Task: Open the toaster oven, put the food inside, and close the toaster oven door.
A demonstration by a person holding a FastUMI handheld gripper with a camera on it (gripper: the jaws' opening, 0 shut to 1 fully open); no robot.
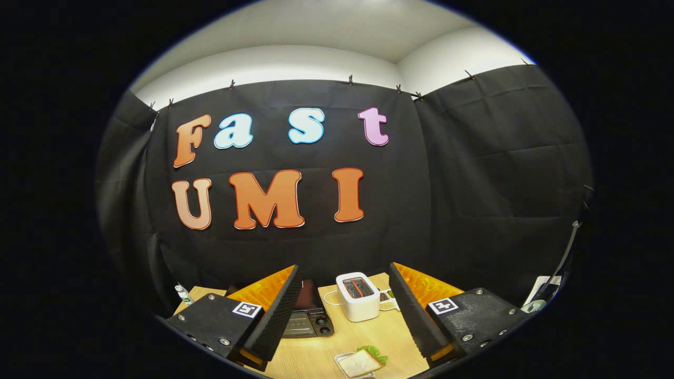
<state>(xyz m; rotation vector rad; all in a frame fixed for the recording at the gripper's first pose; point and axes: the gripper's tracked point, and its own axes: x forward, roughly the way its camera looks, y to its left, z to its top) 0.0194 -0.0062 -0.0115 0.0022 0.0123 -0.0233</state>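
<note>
Claw fingers spread wide above the table, sandwich seemingly between them.

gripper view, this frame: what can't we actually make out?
- Toaster oven: the claw's left finger hides much of it, so the door's state is unclear. The claw is open, holding nothing.
- Sandwich in its tray, between the fingers: near edge cut off.
- Small dish behind the white toaster: partly hidden by the right finger, contents too small to tell.
- Bottle beyond the left finger: too small to identify.
</note>
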